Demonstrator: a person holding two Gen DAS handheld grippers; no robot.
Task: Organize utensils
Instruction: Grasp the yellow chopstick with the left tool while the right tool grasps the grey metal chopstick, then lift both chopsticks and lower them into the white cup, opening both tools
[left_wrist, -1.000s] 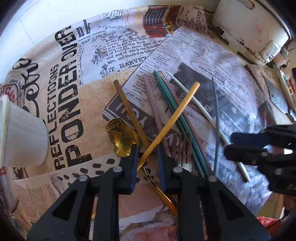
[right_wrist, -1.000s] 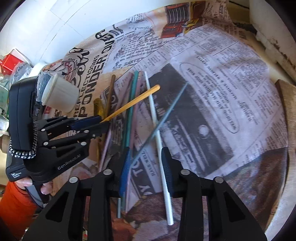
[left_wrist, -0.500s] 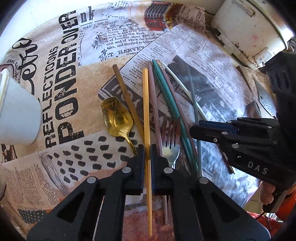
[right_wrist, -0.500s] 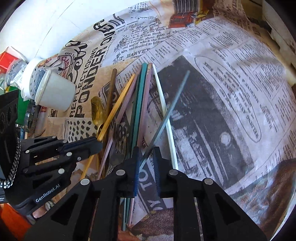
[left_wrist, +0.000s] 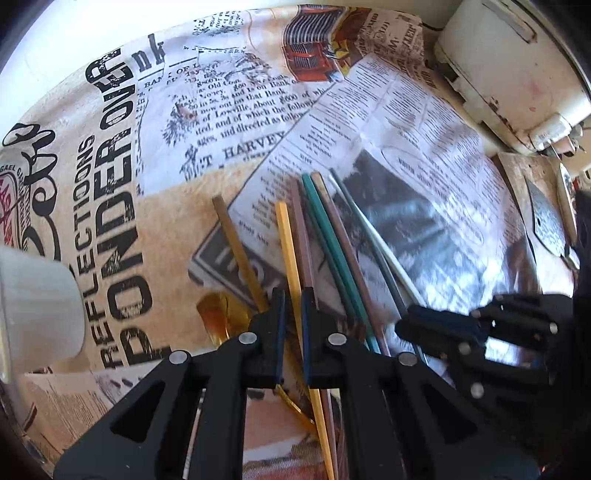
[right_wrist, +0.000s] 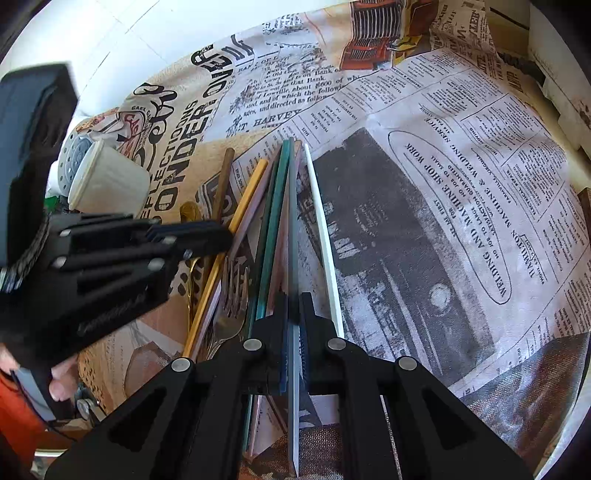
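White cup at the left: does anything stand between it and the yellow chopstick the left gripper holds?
Nothing visible does. The left gripper is shut on the yellow chopstick; between it and the white cup lie only the gold spoon, flat on the printed tablecloth, and the brown stick.

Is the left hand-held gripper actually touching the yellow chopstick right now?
Touching. The left wrist view shows the left hand-held gripper shut on the yellow chopstick, both pads pressed against its sides, with no gap showing.

Newsprint tablecloth (left_wrist: 229, 110) — chopsticks (left_wrist: 332, 240), cup (right_wrist: 110, 184)
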